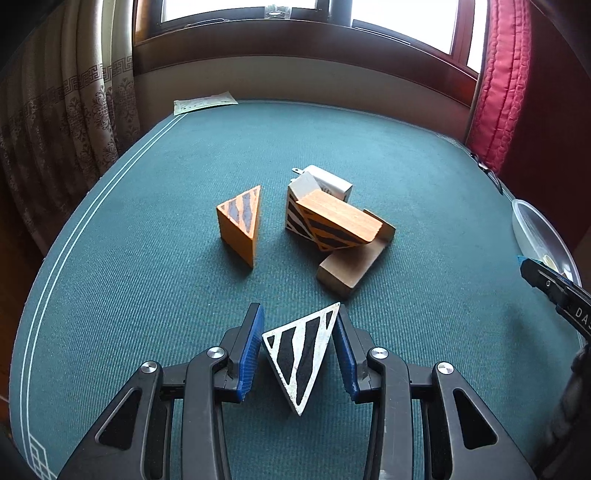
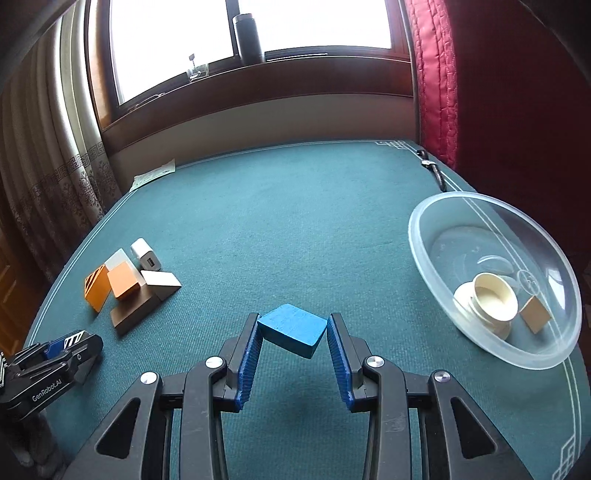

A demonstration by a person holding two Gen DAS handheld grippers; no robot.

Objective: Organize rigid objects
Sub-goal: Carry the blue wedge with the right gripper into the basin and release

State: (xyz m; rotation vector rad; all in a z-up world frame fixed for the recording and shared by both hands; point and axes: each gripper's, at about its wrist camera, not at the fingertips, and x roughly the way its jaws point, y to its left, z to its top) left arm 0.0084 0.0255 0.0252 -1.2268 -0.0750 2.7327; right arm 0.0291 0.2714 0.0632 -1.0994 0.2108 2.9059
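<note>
My left gripper [image 1: 299,325] is shut on a white triangular block with black stripes [image 1: 301,354], held above the green table. An orange striped wedge [image 1: 240,225] stands ahead, left of a pile: an orange striped block [image 1: 340,221], a white striped block [image 1: 297,206], a brown slab [image 1: 351,266] and a white charger [image 1: 328,182]. My right gripper [image 2: 291,325] is shut on a blue block [image 2: 293,328]. A clear bowl [image 2: 443,310] at the right holds a cream cup [image 2: 491,299] and a tan block [image 2: 535,314]. The left gripper also shows in the right wrist view [image 2: 70,341].
The green cloth table [image 1: 147,229] has white border lines. A paper sheet [image 1: 205,102] lies at the far edge. A watch [image 2: 432,168] lies at the far right edge. Curtains hang at the left, a red quilted one [image 2: 432,74] at the right. A dark flask [image 2: 249,33] stands on the windowsill.
</note>
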